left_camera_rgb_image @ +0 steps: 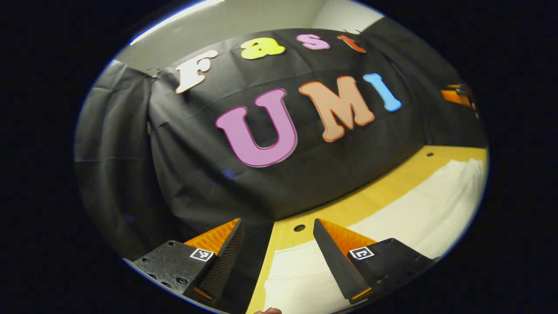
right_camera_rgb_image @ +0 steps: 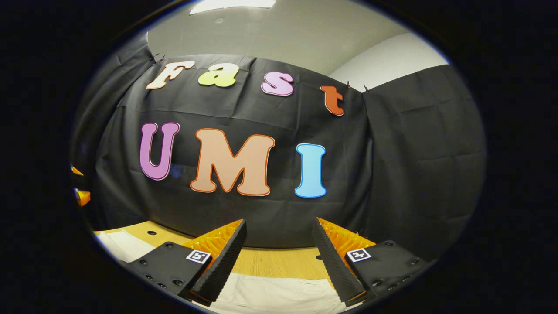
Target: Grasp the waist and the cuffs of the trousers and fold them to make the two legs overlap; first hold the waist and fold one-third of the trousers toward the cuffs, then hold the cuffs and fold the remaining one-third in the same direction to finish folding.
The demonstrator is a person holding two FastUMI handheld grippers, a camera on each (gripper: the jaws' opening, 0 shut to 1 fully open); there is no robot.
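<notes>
Both grippers stood spread apart, holding nothing. Left gripper point(left_camera_rgb_image: 277, 226) hung above the left edge of the table point(left_camera_rgb_image: 370, 198), fingers wide, one over the wall cloth, the other over the trousers point(left_camera_rgb_image: 418, 213). Trousers were pale, lying flat on the yellow table and running off to the right. Right gripper point(right_camera_rgb_image: 279, 226) hung above the trousers point(right_camera_rgb_image: 270, 296), which lay near, just under its fingers, with bare table point(right_camera_rgb_image: 270, 261) beyond. Black wall cloth point(right_camera_rgb_image: 414, 152) closed the far side.

Dim booth lit from a ceiling light point(right_camera_rgb_image: 233, 4); sharp centre, strong fisheye bending near edges.
</notes>
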